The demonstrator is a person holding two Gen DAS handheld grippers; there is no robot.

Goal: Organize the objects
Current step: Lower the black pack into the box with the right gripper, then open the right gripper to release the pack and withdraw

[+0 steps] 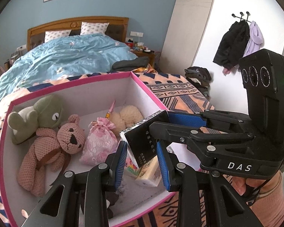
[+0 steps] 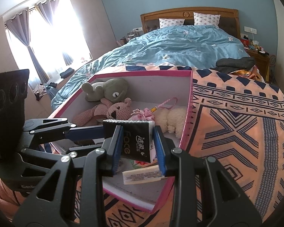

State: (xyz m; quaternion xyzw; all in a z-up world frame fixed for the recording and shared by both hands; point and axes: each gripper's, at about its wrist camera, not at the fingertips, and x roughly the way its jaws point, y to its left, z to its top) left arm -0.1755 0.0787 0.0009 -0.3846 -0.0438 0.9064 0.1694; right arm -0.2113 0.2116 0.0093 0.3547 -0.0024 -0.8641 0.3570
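Note:
A pink-rimmed white box [image 1: 96, 79] [image 2: 187, 98] sits on the patterned bedspread. In it lie a green plush [image 1: 45, 111], a pink knitted bear [image 1: 47, 147], a pink drawstring pouch [image 1: 98, 141], a cream plush [image 1: 126, 115] and a pale tissue pack [image 1: 149, 174] [image 2: 142, 176]. My right gripper [image 2: 138, 143] is shut on a black tissue pack [image 2: 136, 141] [image 1: 142, 138], holding it above the box's near right corner. My left gripper [image 1: 142, 162] is open; its fingers stand on either side of the black pack's lower end, and contact cannot be made out.
The box rests on an orange and navy patterned blanket [image 2: 236, 123] at the foot of a bed with a blue duvet [image 2: 179, 45]. Dark folded clothes [image 2: 234, 63] lie on the bed's right side. A nightstand [image 2: 259, 56] stands beyond.

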